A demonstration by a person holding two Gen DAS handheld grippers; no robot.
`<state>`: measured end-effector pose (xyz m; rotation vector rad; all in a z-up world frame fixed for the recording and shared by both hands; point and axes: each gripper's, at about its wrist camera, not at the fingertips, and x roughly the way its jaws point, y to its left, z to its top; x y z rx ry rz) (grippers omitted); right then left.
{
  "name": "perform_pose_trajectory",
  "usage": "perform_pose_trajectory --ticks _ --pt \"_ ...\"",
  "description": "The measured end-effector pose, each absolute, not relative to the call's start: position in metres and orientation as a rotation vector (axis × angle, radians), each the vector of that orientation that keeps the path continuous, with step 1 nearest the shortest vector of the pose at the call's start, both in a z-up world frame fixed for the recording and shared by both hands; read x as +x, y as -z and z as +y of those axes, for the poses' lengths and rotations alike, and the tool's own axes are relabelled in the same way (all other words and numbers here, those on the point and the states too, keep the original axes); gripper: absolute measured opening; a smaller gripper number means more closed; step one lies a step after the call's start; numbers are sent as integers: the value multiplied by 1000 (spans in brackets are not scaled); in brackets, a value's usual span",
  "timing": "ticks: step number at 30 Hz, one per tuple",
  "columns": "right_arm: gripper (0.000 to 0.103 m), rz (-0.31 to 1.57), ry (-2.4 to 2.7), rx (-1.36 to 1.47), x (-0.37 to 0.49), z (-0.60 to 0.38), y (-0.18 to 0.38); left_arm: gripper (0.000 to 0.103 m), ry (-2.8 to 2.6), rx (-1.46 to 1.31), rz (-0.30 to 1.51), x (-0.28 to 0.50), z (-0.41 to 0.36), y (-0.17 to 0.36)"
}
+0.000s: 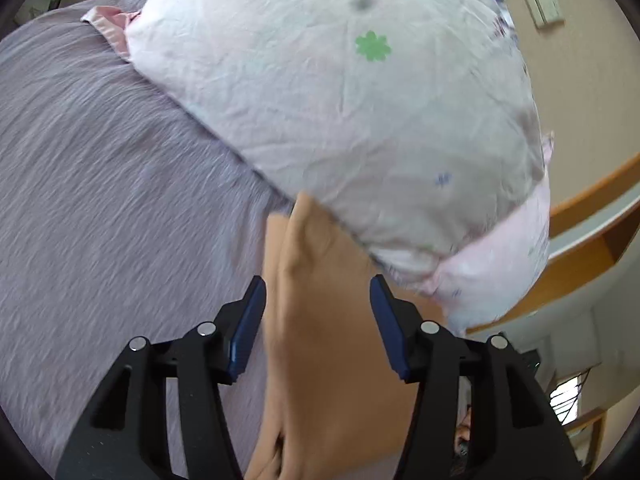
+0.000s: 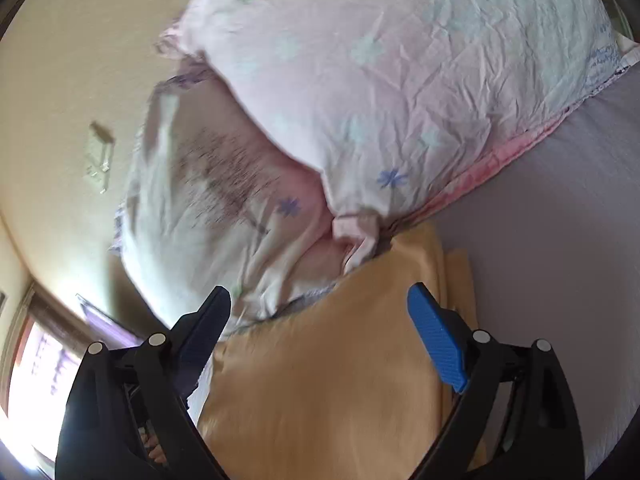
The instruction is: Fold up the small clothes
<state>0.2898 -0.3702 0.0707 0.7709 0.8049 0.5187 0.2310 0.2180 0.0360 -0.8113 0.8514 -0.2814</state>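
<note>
Orange garment [image 1: 328, 340], two pillows [image 2: 400, 80], two tools

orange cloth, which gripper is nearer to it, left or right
Too close to call. The left gripper and the right gripper each stand open with the orange cloth between their fingers on the purple bedsheet, by the floral pillow.

- Your left gripper [image 1: 318, 312] stands with its jaws spread wide, blue pads [image 1: 249, 326] facing inward.
- An orange garment [image 1: 332, 356] runs between the jaws; contact with either pad cannot be confirmed.
- Its far end tucks under a flower-printed pillow [image 1: 360, 112].
- Both lie on a lilac bedsheet [image 1: 112, 184].
</note>
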Motion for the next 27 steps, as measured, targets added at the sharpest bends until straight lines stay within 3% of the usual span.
perform_pose_trajectory --ticks 10,12,13,16,22,27 --pt "96 732 -537 851 270 -386 -56 53 337 -750 1023 216 167 0" --pt "96 719 -537 863 268 -391 -55 43 295 -730 1021 215 163 -2" --pt "96 724 -541 887 269 -394 -52 25 282 -754 1032 216 163 2" --pt "96 722 -553 956 272 -401 -50 18 285 -848 1031 218 168 4" --pt "96 627 -535 1003 262 -423 -65 17 400 -713 899 224 110 -83" --pt "96 614 -451 936 256 -432 -76 17 667 -538 864 242 -31 -134"
